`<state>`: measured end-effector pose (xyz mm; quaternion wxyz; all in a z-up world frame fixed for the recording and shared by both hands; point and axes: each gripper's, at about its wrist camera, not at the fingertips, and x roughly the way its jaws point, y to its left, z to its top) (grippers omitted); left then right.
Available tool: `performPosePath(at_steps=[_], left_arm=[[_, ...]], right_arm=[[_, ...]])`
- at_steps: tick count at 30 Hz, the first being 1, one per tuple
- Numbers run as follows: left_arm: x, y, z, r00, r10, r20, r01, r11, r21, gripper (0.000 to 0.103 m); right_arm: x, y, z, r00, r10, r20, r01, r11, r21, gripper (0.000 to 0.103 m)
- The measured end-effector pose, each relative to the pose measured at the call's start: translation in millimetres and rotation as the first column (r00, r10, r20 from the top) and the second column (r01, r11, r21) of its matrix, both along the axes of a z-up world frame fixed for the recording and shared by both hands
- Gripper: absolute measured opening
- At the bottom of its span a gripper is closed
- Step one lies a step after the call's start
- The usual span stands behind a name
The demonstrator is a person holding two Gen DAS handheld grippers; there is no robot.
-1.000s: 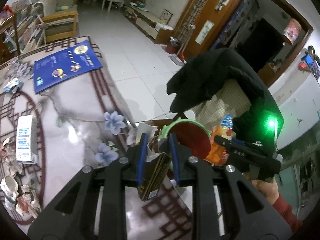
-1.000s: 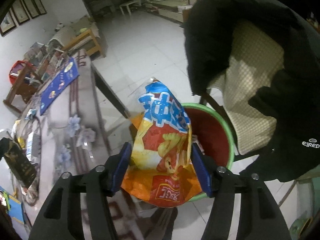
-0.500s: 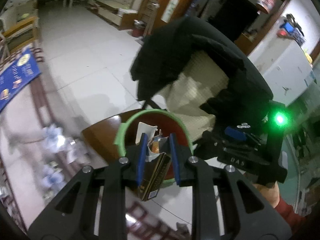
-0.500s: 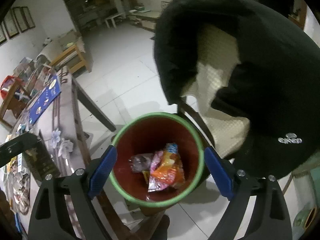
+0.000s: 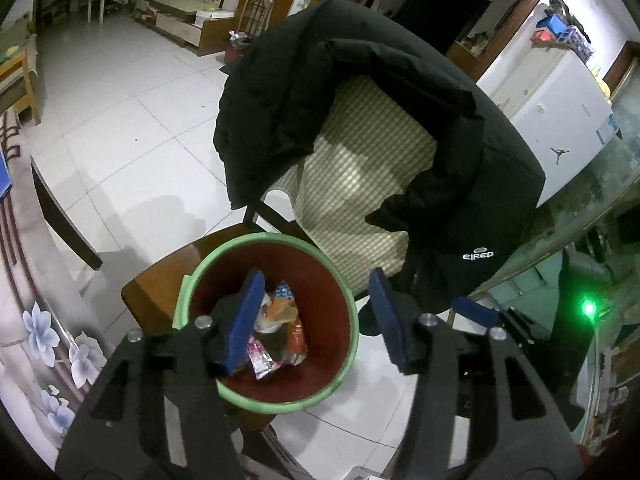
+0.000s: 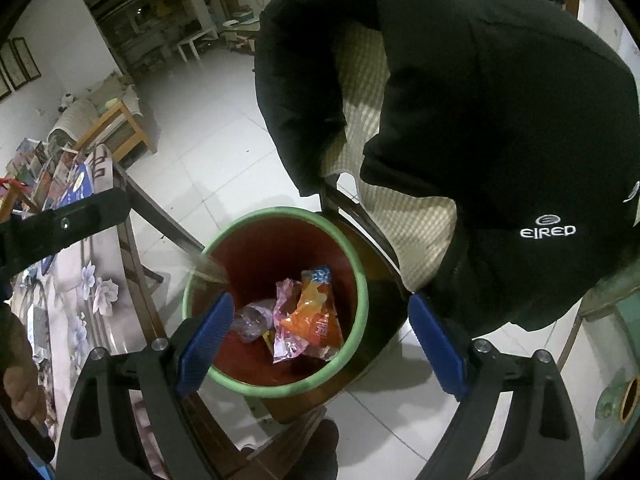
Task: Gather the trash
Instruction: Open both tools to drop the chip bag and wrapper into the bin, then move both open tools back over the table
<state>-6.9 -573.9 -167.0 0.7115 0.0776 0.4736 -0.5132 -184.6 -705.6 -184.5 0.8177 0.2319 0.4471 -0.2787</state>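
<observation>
Since the earlier frames, both loads have left the jaws: the dark carton that the left gripper [image 5: 316,316] carried and the orange snack bag that the right gripper [image 6: 320,340] carried are no longer between the pads. The left jaws are opening with nothing between them; the right jaws stand wide and released, also empty. Both tools point down at one green-rimmed bin [image 5: 184,304], which sits on a wooden seat at 6 o'clock of the black jacket [image 5: 460,128] draped over one chair. In the right wrist view the orange bag [image 6: 316,316] lies at the bin's centre, a pink wrapper [image 6: 286,292] at its 9 o'clock and a clear crumpled piece [image 6: 250,318] further toward 9 o'clock. A blurred brown streak [image 6: 210,270] at the rim's 10 o'clock may be the carton falling; that cannot be confirmed. Count: two grippers, one bin, at least three pieces of trash inside. Risk: the carton could clip the rim and land on the tiled floor, and a low jaw could knock the bin off its seat.
</observation>
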Motion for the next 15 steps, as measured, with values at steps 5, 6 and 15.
performPosePath(at_steps=[5,6,15], left_arm=[[-3,26,9,1.000,0.019,0.021,-0.019,1.000,0.000,0.052],[-2,35,11,0.999,0.031,0.025,-0.031,1.000,-0.001,0.052],[13,137,32,0.977,0.209,0.039,-0.208,0.978,-0.030,0.052]], right_arm=[[1,10,6,1.000,0.007,0.007,-0.007,1.000,-0.003,0.086],[3,13,8,1.000,0.010,0.012,-0.010,1.000,-0.003,0.086],[33,77,30,0.989,0.137,0.048,-0.135,0.990,-0.039,0.088]])
